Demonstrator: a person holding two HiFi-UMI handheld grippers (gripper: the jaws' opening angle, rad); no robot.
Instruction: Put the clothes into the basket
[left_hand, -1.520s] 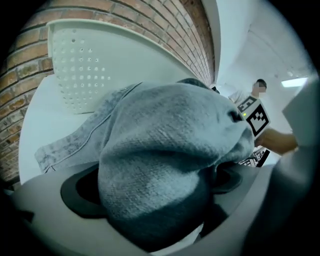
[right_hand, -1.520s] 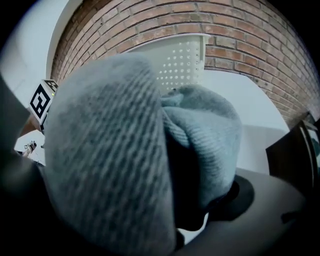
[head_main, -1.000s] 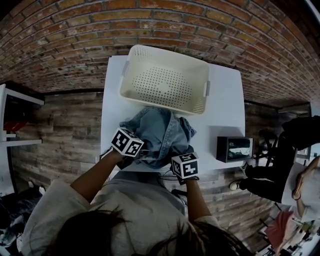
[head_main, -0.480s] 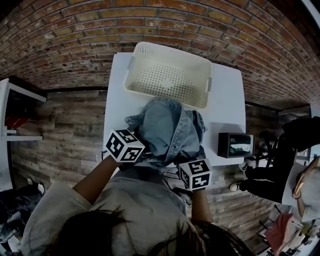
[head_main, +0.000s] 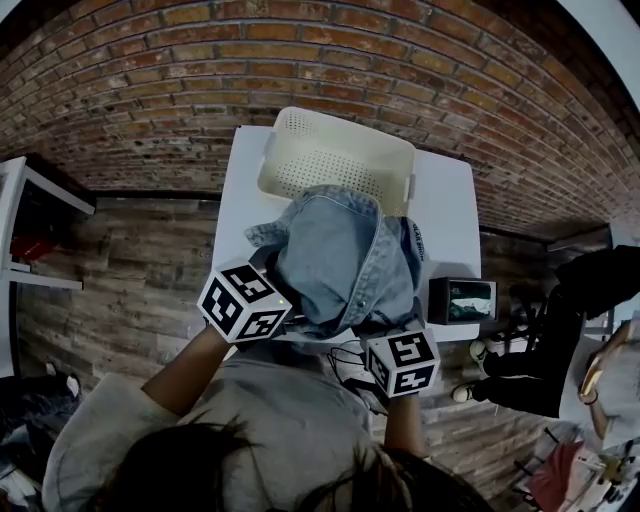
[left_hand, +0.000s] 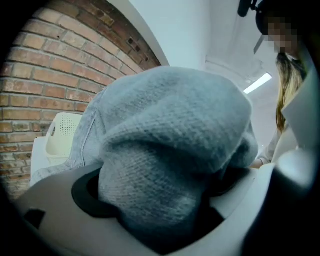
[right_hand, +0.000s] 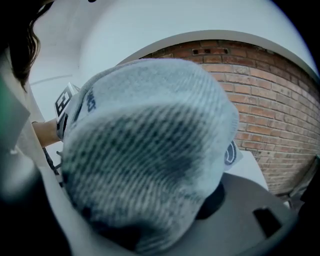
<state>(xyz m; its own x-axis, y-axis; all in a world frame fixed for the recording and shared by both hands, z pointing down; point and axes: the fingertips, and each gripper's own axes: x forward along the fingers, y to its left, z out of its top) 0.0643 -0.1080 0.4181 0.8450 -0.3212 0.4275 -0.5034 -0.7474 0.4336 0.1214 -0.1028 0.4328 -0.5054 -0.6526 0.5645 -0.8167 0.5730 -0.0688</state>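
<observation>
My left gripper (head_main: 252, 303) is clamped on a fold of the denim garment (head_main: 345, 260), its jaws just closed tighter. The cloth hangs bunched between both grippers over the counter (head_main: 447, 215), covering the near rim of the basket (head_main: 305, 150). My right gripper (head_main: 400, 362) grips the other end, its jaws also just tightened.

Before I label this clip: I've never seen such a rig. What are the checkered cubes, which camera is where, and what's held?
No robot: a person holds two two-jaw grippers; the cubes belong to them. One camera looks down from the person's head; one rides on each gripper. On the white table stand a cream basket and a black box. The left gripper and right gripper both clamp one denim garment, held up near the basket; their jaws have just been closing on it.
</observation>
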